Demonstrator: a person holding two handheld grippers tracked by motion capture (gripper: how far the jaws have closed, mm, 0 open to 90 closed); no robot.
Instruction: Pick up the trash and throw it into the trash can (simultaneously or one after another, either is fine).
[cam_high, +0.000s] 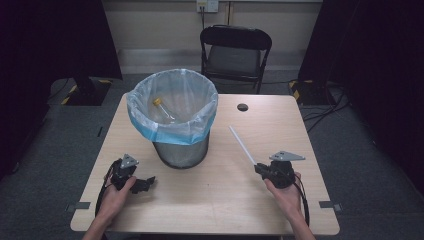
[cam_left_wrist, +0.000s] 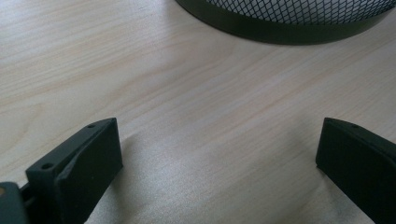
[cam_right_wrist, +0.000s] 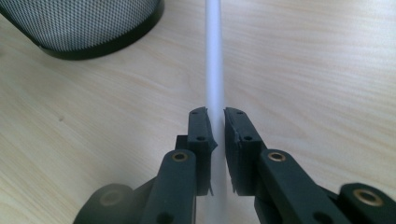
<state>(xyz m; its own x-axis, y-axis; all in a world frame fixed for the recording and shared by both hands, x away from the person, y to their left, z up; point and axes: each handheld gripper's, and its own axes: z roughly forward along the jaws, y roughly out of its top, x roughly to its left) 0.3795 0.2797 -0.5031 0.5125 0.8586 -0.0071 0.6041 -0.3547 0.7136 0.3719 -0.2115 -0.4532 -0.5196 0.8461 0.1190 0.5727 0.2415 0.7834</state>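
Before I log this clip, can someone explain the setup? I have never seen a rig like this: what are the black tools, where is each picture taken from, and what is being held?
A person sits at a light wooden table, holding a black two-jaw gripper in each hand. The high view looks down from above; the other two pictures come from cameras riding on the grippers. On the table stands a black mesh wastebasket lined with a clear and blue plastic bag; a small yellow-capped bottle lies inside. The right gripper is shut on a thin white plastic tube, which points toward the basket. The left gripper rests open near the basket's base, with nothing between its jaws.
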